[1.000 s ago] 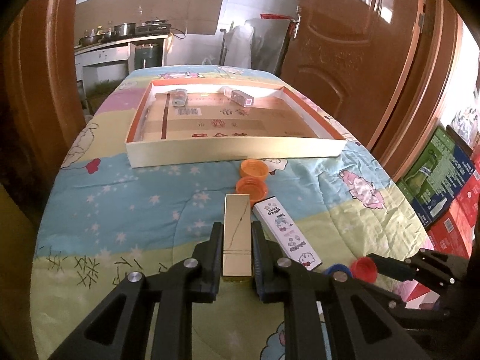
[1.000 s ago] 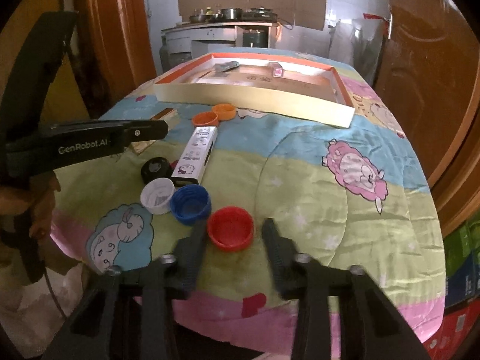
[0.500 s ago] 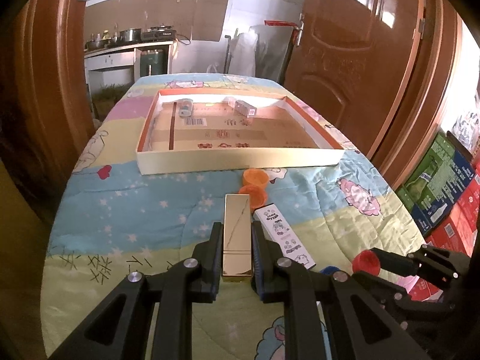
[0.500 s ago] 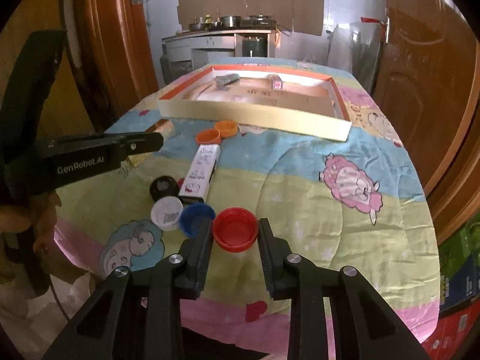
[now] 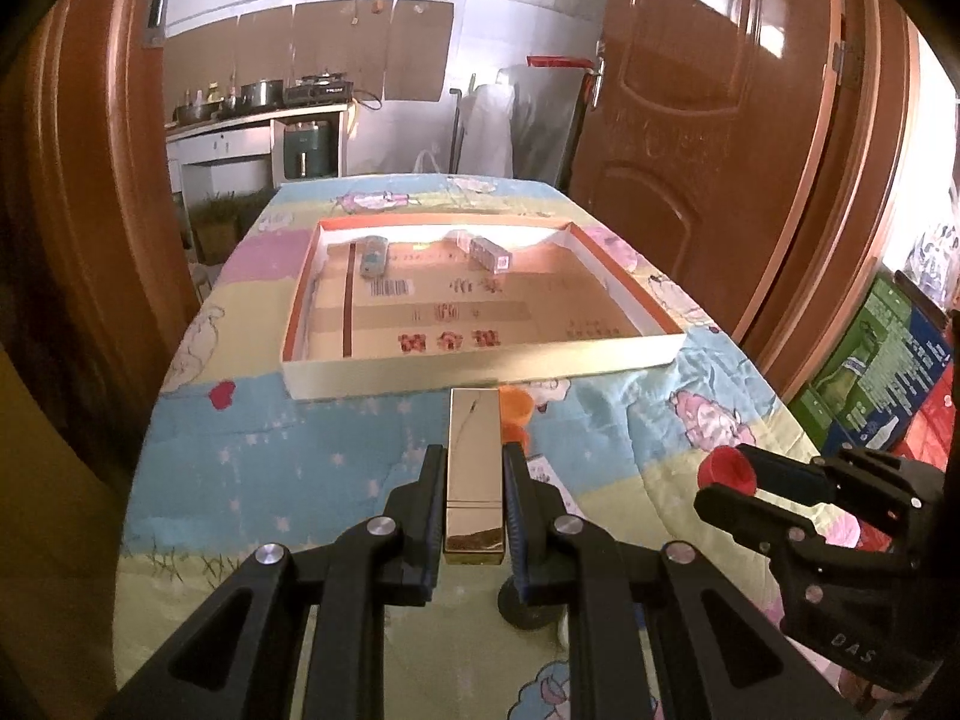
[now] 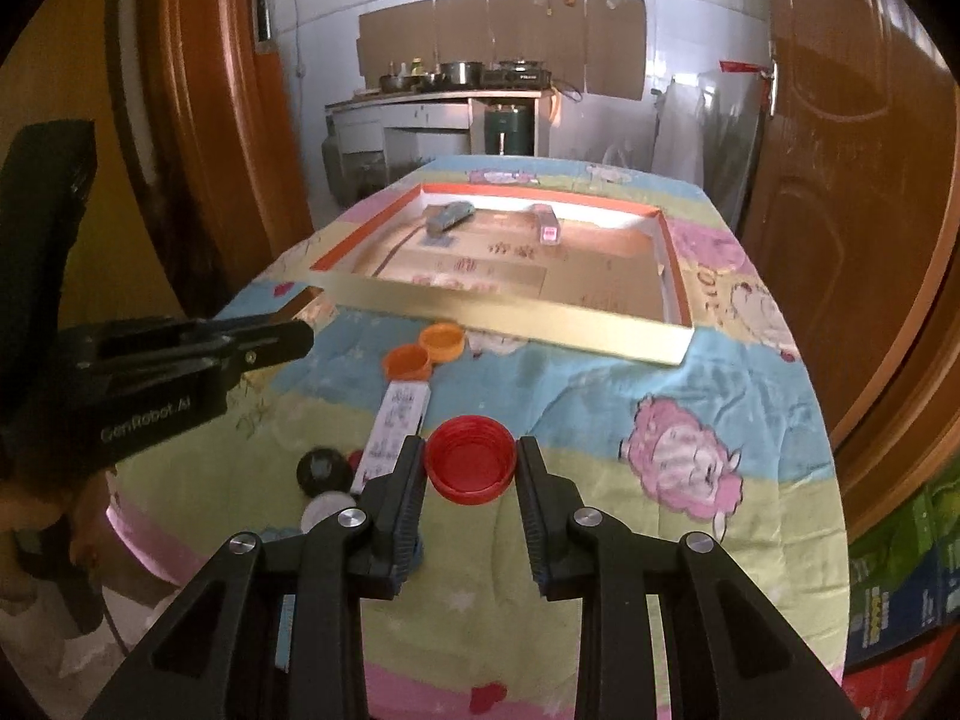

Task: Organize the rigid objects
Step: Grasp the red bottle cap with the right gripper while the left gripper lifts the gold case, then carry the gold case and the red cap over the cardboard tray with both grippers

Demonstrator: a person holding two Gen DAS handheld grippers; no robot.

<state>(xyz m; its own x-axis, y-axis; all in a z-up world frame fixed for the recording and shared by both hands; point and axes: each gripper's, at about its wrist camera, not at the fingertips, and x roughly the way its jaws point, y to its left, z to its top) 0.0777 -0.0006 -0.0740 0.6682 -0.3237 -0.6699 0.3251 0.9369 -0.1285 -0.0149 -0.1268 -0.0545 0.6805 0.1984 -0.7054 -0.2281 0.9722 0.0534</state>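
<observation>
Gold box [image 5: 473,468] and red cap [image 6: 471,465] both gripped.

Left gripper [image 5: 474,474]: matte black plastic, two angular fingers with ribbed blue-edged pads [image 5: 428,531] and round silver screws; white "GenRobot.AI" lettering on its side. Right gripper [image 6: 471,477]: identical build, "DAS" embossed on its body. Bare skin at lower left.

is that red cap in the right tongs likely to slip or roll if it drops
The red cap looks like rigid, probably light plastic, held only by its rim between the right tongs, so it might pivot. Being round, it could roll if it lands on edge; the soft quilt would likely stop it.
</observation>
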